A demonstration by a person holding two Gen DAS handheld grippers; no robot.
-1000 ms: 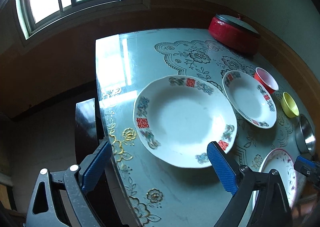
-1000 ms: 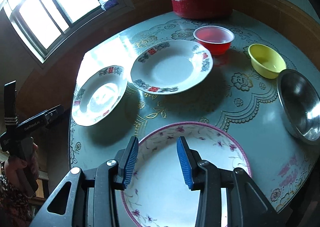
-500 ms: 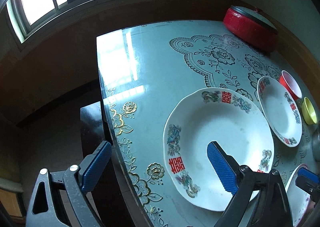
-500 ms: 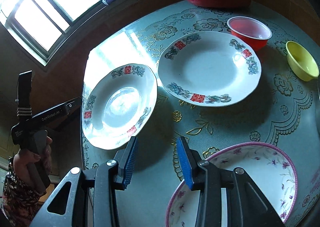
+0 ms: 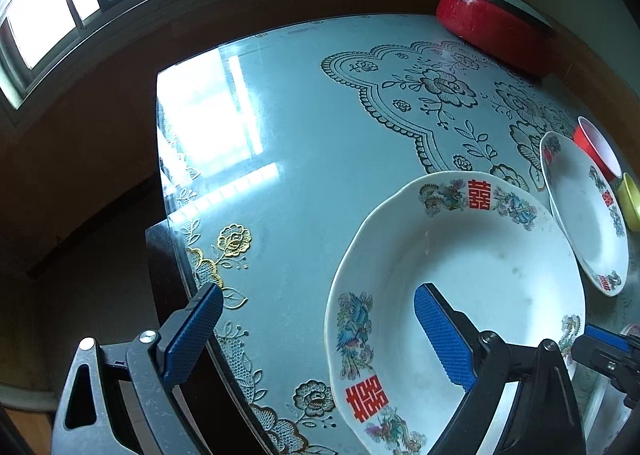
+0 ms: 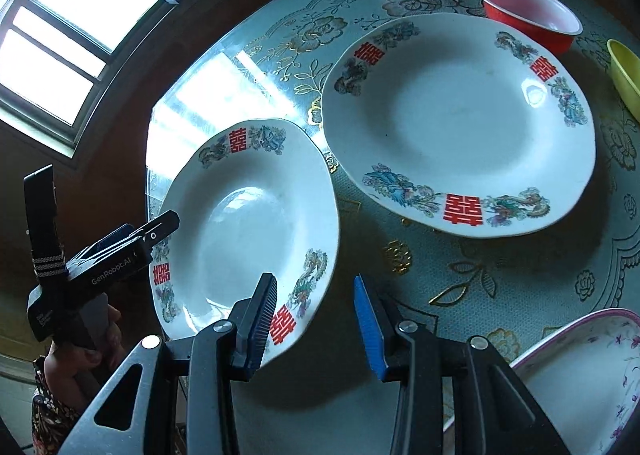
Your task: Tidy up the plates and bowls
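White china, red characters on the rim: the near plate point(image 5: 460, 275) lies flat at the table's point(image 5: 300, 143) left edge, close to the corner. My left gripper point(image 5: 316, 331) hangs over that edge with its fingers point(image 5: 440, 335) wide apart and nothing clamped; the right finger sits above the plate's well, the left finger out past the plate over the table edge, so the plate's left rim lies between them. I cannot tell whether either pad touches it.

Second plate point(image 6: 460, 123), same pattern: farther in on the table, just beside the first, their rims close; whether they meet, I cannot tell.

My right gripper point(image 6: 316, 319): fingers partly apart, holding nothing. The left pad overlaps the near plate's lower right rim in the right wrist view; the right pad is over bare tablecloth, so the rim sits at the left side of the gap.

Pink-rimmed floral plate point(image 6: 580, 375): at my right gripper's lower right, clear of the fingers.

Red bowl point(image 6: 528, 19) and yellow bowl point(image 6: 624, 75): beyond the second plate, well apart from both grippers.

Red lidded pot point(image 5: 496, 31): far edge of the table.
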